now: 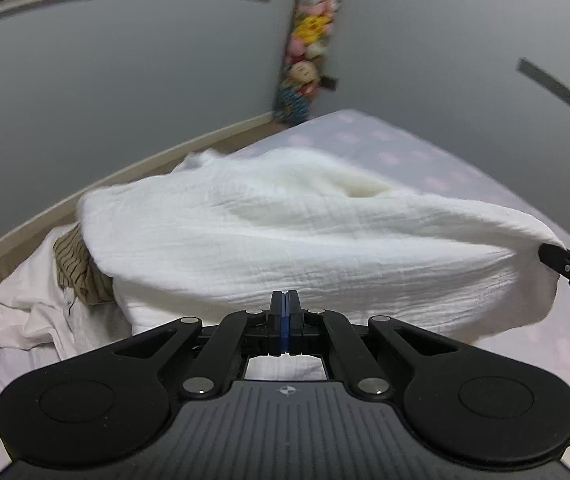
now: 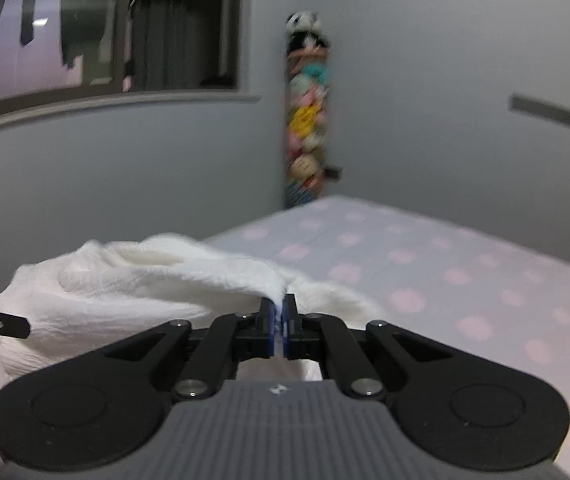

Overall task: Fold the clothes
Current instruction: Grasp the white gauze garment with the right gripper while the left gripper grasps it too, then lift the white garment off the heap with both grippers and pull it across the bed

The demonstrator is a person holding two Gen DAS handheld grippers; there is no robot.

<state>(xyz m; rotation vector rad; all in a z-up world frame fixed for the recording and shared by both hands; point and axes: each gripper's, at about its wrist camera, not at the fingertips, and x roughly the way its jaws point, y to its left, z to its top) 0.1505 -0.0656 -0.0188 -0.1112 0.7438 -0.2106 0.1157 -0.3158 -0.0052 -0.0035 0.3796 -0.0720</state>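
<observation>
A white crinkled garment (image 1: 305,236) hangs lifted above the bed, stretched between my two grippers. My left gripper (image 1: 284,300) is shut on its near edge. My right gripper (image 2: 280,305) is shut on another edge of the same white garment (image 2: 145,280). The right gripper's tip shows at the right edge of the left wrist view (image 1: 553,258), pinching the cloth. The left gripper's tip shows at the left edge of the right wrist view (image 2: 13,326).
The bed sheet (image 2: 445,280) is pale lilac with pink dots. A striped olive garment (image 1: 75,264) and crumpled white clothes (image 1: 33,316) lie at the left. Grey walls, a window (image 2: 105,28) and a column of plush toys (image 2: 307,120) stand behind the bed.
</observation>
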